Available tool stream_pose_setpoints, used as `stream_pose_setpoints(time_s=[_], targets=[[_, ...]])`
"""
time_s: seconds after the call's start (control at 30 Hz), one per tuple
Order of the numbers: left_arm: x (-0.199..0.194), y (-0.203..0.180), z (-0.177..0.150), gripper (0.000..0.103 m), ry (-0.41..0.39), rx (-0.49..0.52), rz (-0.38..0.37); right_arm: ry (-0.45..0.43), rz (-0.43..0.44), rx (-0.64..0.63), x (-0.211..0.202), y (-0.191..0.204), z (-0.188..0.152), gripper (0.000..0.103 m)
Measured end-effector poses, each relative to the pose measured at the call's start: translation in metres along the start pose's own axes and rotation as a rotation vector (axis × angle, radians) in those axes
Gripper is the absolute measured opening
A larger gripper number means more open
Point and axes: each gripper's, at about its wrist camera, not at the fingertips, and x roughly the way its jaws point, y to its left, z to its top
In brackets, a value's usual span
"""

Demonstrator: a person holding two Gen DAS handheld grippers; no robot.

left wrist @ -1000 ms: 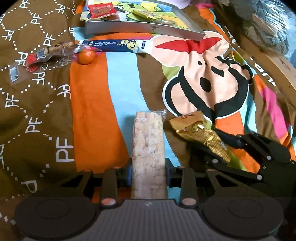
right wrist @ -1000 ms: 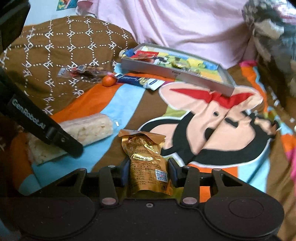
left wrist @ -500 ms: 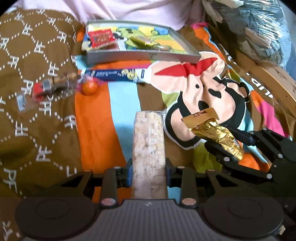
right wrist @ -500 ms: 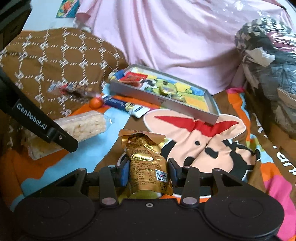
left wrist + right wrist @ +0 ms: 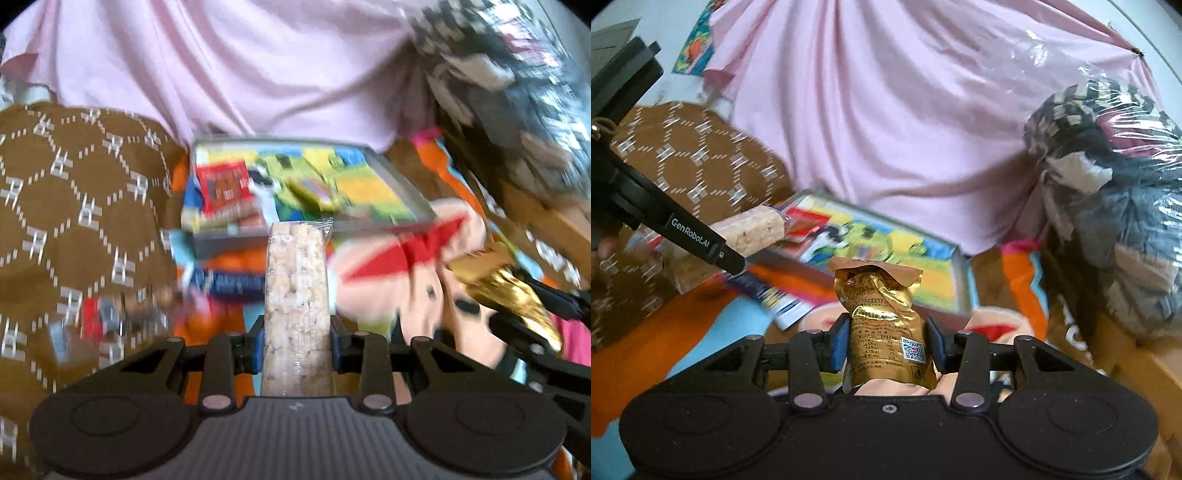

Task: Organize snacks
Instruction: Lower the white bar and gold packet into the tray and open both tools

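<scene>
Both your snacks have risen off the bed since a second ago: your left hand-held gripper (image 5: 295, 345) clamps the rice-puff bar (image 5: 295, 295), your right hand-held gripper (image 5: 888, 345) the gold pouch (image 5: 886, 325), both nearing the tray (image 5: 962, 284) by the bed's far edge. Blur hides the tray's contents.

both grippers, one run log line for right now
left gripper: shut on rice cracker bar | right gripper: shut on gold packet | both off the blanket | tray ahead, holds a red packet
</scene>
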Motion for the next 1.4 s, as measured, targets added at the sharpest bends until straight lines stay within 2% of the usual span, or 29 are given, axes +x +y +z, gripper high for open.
stream_pose_setpoints(time_s=[0.2,0.33,0.47,0.6,0.73,0.97,1.17,1.4], targets=[[0.031,-0.008,0.051,0.036,-0.079,-0.008,0.018,0.001,-0.001,0.063,0.054,-0.036,0.02,0.045],[0.061,-0.018,0.081,0.036,-0.084,-0.037,0.066,-0.02,-0.003,0.106,0.098,-0.046,0.026,0.045],[0.094,-0.026,0.102,0.036,-0.096,-0.024,0.108,-0.046,-0.015,0.124,0.141,-0.05,0.033,0.045],[0.127,-0.021,0.116,0.036,-0.089,-0.048,0.116,-0.052,-0.015,0.131,0.176,-0.045,0.039,0.045],[0.153,-0.02,0.123,0.036,-0.083,-0.035,0.13,-0.037,-0.011,0.18,0.205,-0.041,0.043,0.045],[0.185,-0.016,0.118,0.036,-0.043,-0.032,0.153,0.044,0.004,0.267,0.242,-0.033,0.032,0.045],[0.204,-0.011,0.111,0.036,0.015,-0.047,0.169,0.115,0.015,0.295,0.253,-0.03,0.018,0.046],[0.203,-0.015,0.11,0.036,0.005,-0.018,0.176,0.145,0.019,0.315,0.254,-0.028,0.014,0.047]])
